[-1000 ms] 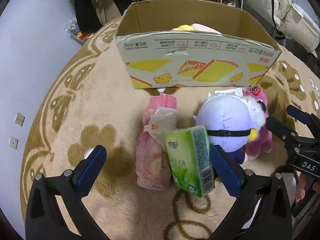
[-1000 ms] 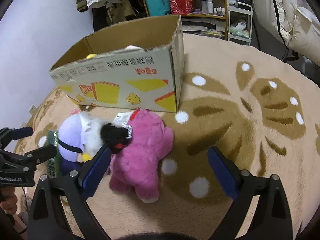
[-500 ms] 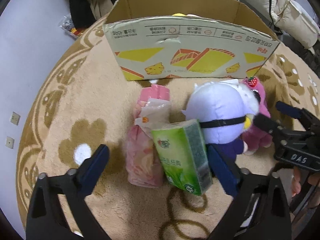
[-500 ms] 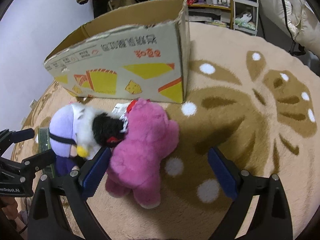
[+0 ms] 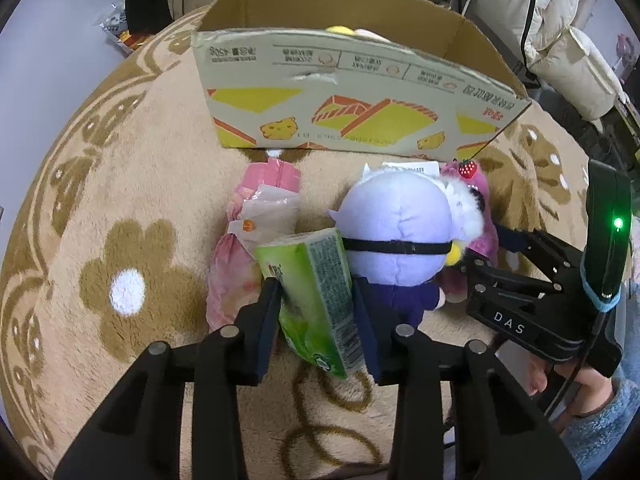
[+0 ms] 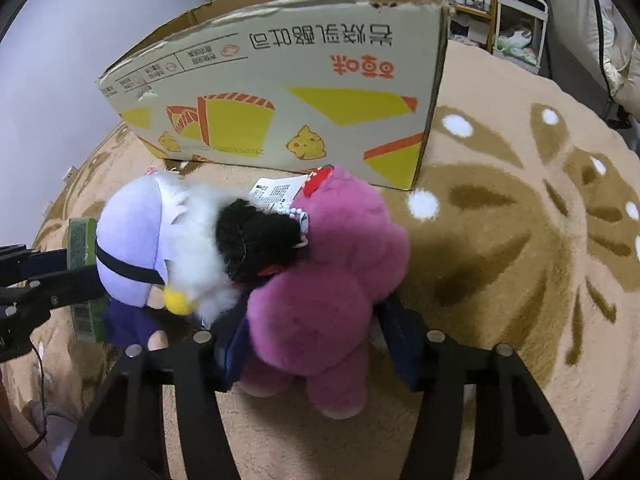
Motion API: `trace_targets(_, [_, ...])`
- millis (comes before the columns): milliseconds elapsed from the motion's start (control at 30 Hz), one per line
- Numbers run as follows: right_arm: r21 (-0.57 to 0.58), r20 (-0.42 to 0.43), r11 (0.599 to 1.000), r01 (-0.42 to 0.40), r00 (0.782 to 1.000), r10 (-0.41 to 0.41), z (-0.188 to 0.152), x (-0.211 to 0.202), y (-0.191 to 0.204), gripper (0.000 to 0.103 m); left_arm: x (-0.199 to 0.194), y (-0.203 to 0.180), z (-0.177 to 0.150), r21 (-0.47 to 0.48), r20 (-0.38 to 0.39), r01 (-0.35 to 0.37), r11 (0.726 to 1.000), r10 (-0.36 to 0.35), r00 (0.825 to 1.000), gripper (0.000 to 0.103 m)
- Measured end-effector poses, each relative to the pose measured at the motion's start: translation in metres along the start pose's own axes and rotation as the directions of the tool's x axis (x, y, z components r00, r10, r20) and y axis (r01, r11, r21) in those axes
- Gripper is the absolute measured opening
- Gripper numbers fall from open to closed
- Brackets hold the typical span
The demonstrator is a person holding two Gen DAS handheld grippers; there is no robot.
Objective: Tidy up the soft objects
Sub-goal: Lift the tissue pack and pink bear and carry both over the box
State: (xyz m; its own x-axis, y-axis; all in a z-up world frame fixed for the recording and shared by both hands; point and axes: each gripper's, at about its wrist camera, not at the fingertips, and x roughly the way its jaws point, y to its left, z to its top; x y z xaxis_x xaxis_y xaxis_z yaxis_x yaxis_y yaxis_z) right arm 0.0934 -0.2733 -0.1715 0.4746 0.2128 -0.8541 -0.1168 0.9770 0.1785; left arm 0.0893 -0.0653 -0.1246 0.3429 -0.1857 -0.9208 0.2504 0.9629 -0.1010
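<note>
My left gripper (image 5: pixel 316 296) is shut on a green tissue pack (image 5: pixel 316 292) lying on the rug. A pink wrapped pack (image 5: pixel 252 248) lies to its left, a purple plush doll (image 5: pixel 396 232) to its right. My right gripper (image 6: pixel 316 332) is shut on a magenta plush bear (image 6: pixel 332 280), which leans against the purple doll (image 6: pixel 160 232). The right gripper also shows in the left wrist view (image 5: pixel 480 248), the left gripper at the left edge of the right wrist view. An open cardboard box (image 5: pixel 352 92) stands just behind the toys, with something yellow and white inside.
A round beige rug (image 6: pixel 520 208) with brown flower patterns covers the floor. A grey wall is to the left. Shelves and a white rack (image 6: pixel 516 24) stand behind the box, white bedding (image 5: pixel 568 52) at the far right.
Both grippers moved forward and closed: the left onto the green tissue pack, the right onto the magenta bear. Earlier both were open and farther back.
</note>
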Motion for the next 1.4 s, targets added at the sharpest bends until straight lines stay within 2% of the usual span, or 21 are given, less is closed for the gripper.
trace_targets(167, [0.041, 0.022, 0.999, 0.013, 1.0, -0.014, 0.003, -0.011, -0.007, 0.052, -0.008, 0.002, 0.001, 0.009, 0.034, -0.019, 1.0, 0.019, 0.999, 0.033])
trace_targets(333, [0.107, 0.104, 0.993, -0.046, 0.994, 0.035, 0.006, -0.037, -0.023, 0.052, -0.017, 0.008, 0.005, -0.03, 0.066, -0.042, 0.999, 0.044, 0.997, 0.033])
trace_targets(433, [0.117, 0.151, 0.991, -0.06, 0.988, 0.042, 0.009, -0.053, -0.024, 0.052, -0.024, 0.007, 0.007, -0.013, 0.09, -0.084, 0.996, 0.085, 0.992, 0.033])
trace_targets(533, [0.133, 0.186, 0.987, -0.093, 0.98, 0.068, 0.012, -0.065, -0.027, 0.052, -0.031, 0.007, 0.01, -0.01, 0.11, -0.078, 0.997, 0.079, 0.991, 0.033])
trace_targets(700, [0.114, 0.224, 0.989, -0.097, 0.972, 0.069, 0.014, -0.078, -0.021, 0.052, -0.048, 0.006, 0.013, -0.004, 0.171, -0.102, 0.995, 0.102, 0.98, 0.032])
trace_targets(900, [0.117, 0.27, 0.985, -0.129, 0.958, 0.093, 0.017, -0.094, -0.021, 0.052, -0.068, 0.023, 0.018, -0.079, 0.222, -0.104, 0.992, 0.119, 0.968, 0.033])
trace_targets(1033, [0.109, 0.315, 0.985, -0.134, 0.945, 0.094, 0.023, -0.107, -0.02, 0.052, -0.088, 0.029, 0.023, -0.096, 0.295, -0.119, 0.988, 0.143, 0.945, 0.033])
trace_targets(1200, [0.101, 0.369, 0.986, -0.135, 0.925, 0.089, 0.029, -0.122, -0.021, 0.052, -0.108, 0.027, 0.034, -0.088, 0.409, -0.163, 0.983, 0.185, 0.893, 0.033])
trace_targets(1400, [0.085, 0.421, 0.992, -0.095, 0.906, 0.05, 0.04, -0.137, -0.019, 0.052, -0.119, 0.03, 0.057, -0.094, 0.463, -0.143, 0.985, 0.171, 0.87, 0.033])
